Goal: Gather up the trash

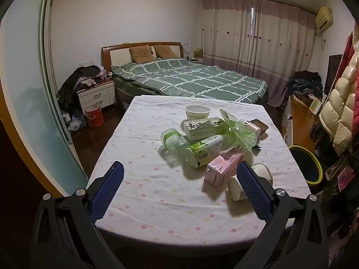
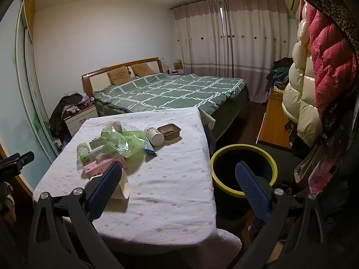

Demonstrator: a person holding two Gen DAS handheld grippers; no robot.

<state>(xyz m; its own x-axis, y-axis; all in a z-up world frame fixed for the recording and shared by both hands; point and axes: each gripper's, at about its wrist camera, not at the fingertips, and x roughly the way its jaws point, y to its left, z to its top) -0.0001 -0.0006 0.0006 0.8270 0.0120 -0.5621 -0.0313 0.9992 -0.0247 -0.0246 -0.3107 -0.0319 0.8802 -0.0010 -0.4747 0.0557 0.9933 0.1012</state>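
Observation:
A pile of trash lies on the table (image 1: 143,192) under a white dotted cloth. In it are a white tub (image 1: 197,111), a green-and-white box (image 1: 205,126), a green bottle (image 1: 208,149), a clear bottle (image 1: 174,140), a green plastic bag (image 1: 241,132), a pink carton (image 1: 224,168) and white paper cups (image 1: 236,188). My left gripper (image 1: 180,165) is open just short of the pile, with nothing between its fingers. My right gripper (image 2: 178,164) is open too, straddling the table's right edge. Its right finger hangs over the yellow-rimmed bin (image 2: 242,146). A paper cup (image 2: 154,135) and a foil tray (image 2: 169,131) lie farther back.
The bin (image 1: 314,157) stands on the floor against the table's right side. Hanging coats (image 2: 314,71) crowd the right. A bed (image 1: 190,78) lies beyond the table, a nightstand (image 1: 96,95) and red bucket (image 1: 94,115) to its left. A sliding wardrobe door (image 1: 27,89) runs along the left.

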